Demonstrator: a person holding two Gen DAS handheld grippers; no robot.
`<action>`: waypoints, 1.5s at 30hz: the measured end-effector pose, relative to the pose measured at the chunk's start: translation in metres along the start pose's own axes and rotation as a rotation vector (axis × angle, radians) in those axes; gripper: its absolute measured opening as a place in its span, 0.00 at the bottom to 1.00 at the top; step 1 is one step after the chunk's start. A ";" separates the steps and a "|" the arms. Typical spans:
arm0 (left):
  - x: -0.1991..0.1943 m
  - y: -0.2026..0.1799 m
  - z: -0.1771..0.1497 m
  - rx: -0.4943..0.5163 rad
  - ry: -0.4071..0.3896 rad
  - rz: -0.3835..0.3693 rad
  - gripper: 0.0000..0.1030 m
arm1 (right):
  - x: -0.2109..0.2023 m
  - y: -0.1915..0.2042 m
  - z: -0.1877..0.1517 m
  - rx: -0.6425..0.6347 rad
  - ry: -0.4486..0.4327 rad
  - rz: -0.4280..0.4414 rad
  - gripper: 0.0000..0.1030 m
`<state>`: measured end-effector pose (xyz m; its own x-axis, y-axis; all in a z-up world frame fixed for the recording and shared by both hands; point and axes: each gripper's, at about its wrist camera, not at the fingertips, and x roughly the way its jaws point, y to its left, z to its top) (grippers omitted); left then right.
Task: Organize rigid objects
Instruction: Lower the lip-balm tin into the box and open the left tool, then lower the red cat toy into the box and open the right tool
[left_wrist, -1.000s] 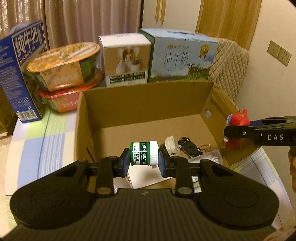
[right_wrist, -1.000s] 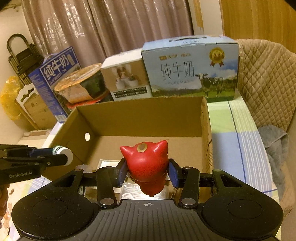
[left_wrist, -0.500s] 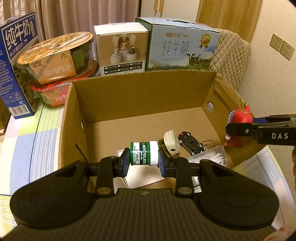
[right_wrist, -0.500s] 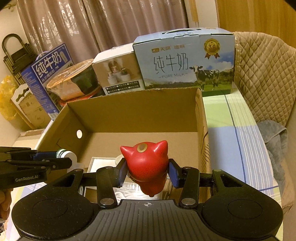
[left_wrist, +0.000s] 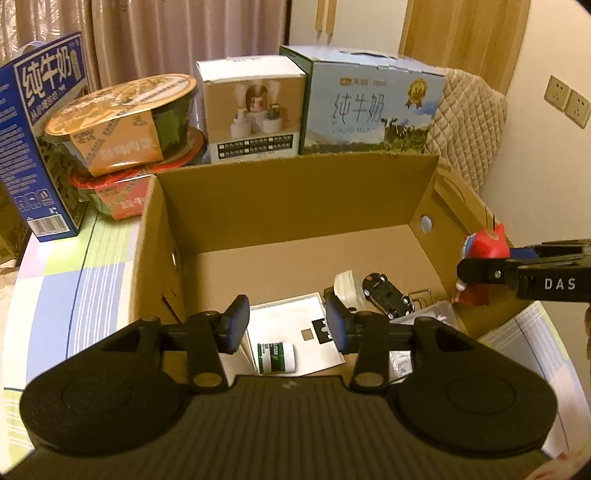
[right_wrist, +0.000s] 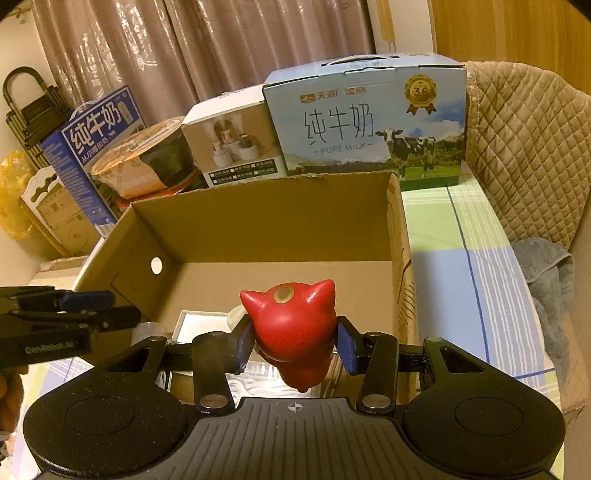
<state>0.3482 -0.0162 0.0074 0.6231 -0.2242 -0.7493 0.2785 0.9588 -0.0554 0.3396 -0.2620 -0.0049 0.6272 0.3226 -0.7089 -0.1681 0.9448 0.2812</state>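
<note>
A brown cardboard box (left_wrist: 288, 192) stands open in front of me. My left gripper (left_wrist: 286, 325) hangs over its near end with jaws opening and nothing between them. Below it the small green and white jar (left_wrist: 276, 357) lies on its side on a white booklet (left_wrist: 295, 332) on the box floor. My right gripper (right_wrist: 295, 341) is shut on a red horned figurine (right_wrist: 293, 332) above the box's right near corner; in the left wrist view the figurine (left_wrist: 485, 245) shows at the box's right wall.
Inside the box lie a black toy car (left_wrist: 386, 295), a cream round item (left_wrist: 347, 288) and a clear plastic case (left_wrist: 432, 317). Behind it stand milk cartons (left_wrist: 369, 103), a white box (left_wrist: 253, 110), stacked noodle bowls (left_wrist: 125, 122). A quilted chair back (right_wrist: 524, 147) is right.
My left gripper has let go of the green jar, which dropped onto the booklet in the box. The right gripper still holds the red figurine in about the same place.
</note>
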 end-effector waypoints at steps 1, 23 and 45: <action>-0.002 0.001 0.000 0.000 -0.003 0.003 0.39 | 0.000 0.000 0.000 0.001 0.000 -0.001 0.42; -0.010 0.005 -0.003 -0.006 -0.007 -0.004 0.39 | 0.002 -0.002 0.003 0.010 -0.009 -0.032 0.42; -0.024 0.003 -0.003 -0.015 -0.028 0.001 0.39 | -0.007 -0.005 0.003 -0.016 -0.043 -0.035 0.55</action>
<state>0.3323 -0.0076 0.0230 0.6437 -0.2278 -0.7306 0.2673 0.9615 -0.0642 0.3380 -0.2690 0.0005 0.6652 0.2874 -0.6891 -0.1579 0.9562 0.2463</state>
